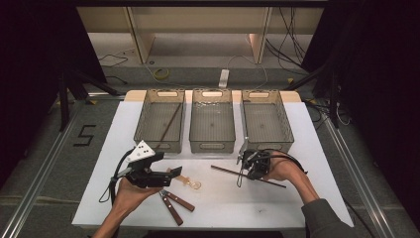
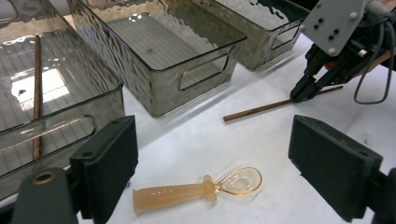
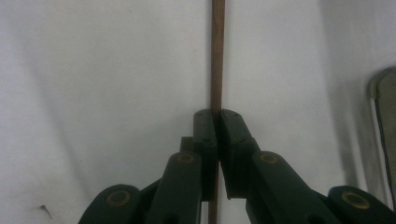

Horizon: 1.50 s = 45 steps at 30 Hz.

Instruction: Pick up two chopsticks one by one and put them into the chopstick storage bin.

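Wooden chopstick (image 1: 247, 176) lies on the table (image 1: 218, 203), clamped by the right tool (image 1: 246, 163); bins (image 1: 212, 126) stand at twelve o'clock. Left tool (image 2: 229, 163) gapes over an amber spoon (image 2: 196, 190); its embossed lettering is unreadable.

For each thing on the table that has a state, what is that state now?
Right tongs: shut on the chopstick.
Chopstick: lying on the table, clamped.
Left tongs: open, above the spoon.
Spoon: lying flat, not gripped.
Left bin: holds one chopstick.
Middle bin: empty.
Right bin: empty.
Two brown-handled utensils: lying on the table, untouched.
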Each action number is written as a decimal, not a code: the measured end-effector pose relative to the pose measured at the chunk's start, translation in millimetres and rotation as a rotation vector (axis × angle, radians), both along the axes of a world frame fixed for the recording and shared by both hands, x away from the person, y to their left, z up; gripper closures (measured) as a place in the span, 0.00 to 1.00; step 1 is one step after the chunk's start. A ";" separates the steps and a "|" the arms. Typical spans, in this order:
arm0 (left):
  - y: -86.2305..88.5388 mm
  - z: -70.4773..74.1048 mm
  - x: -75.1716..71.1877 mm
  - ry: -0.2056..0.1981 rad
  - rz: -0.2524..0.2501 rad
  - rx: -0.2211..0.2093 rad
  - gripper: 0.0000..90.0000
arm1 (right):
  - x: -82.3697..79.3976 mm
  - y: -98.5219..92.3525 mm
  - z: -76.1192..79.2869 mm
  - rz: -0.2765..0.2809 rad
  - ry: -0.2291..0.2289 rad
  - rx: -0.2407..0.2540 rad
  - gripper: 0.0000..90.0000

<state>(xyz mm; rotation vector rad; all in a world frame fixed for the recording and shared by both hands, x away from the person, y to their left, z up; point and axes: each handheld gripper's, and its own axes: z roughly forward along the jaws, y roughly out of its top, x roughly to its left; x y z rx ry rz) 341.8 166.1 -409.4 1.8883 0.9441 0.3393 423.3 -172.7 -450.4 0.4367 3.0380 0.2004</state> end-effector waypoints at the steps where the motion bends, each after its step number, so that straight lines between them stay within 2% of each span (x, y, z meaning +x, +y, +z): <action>1: -0.9 -0.4 0.5 0.003 -0.004 0.001 0.17 | -0.1 -0.5 2.2 0.009 -0.007 0.004 0.96; 3: -3.1 -0.8 1.3 0.007 -0.015 0.014 0.17 | -2.7 -0.3 5.7 0.011 -0.010 0.021 0.96; 7: -10.9 -1.9 2.0 0.012 -0.045 0.034 0.17 | -10.0 1.8 10.0 0.039 -0.032 0.008 0.96; 11: -20.1 -1.6 3.0 0.012 -0.077 0.055 0.17 | -16.1 3.4 17.6 0.054 -0.055 0.021 0.96; 19: -36.2 -0.2 12.0 0.035 -0.163 0.103 0.17 | -32.5 8.4 33.3 0.075 -0.087 0.054 0.96; 26: -49.6 3.1 14.1 0.046 -0.231 0.142 0.18 | -45.6 15.8 41.8 0.101 -0.104 0.084 0.96; 31: -60.2 7.6 14.1 0.046 -0.296 0.183 0.19 | -54.1 24.5 44.2 0.130 -0.106 0.076 0.96; 35: -64.0 6.1 13.1 0.050 -0.338 0.195 0.19 | -58.5 27.8 46.6 0.141 -0.112 0.080 0.96; 38: -69.2 4.7 10.3 0.045 -0.380 0.260 0.20 | -62.1 30.6 47.6 0.161 -0.121 0.072 0.96; 42: -76.3 2.2 7.8 0.048 -0.409 0.313 0.23 | -66.0 34.3 50.3 0.182 -0.128 0.074 0.96; 44: -79.1 1.3 6.4 0.040 -0.421 0.353 0.26 | -69.7 36.4 51.4 0.174 -0.124 0.070 0.96; 45: -80.7 0.9 5.3 0.035 -0.423 0.374 0.27 | -70.8 37.2 52.0 0.187 -0.126 0.067 0.96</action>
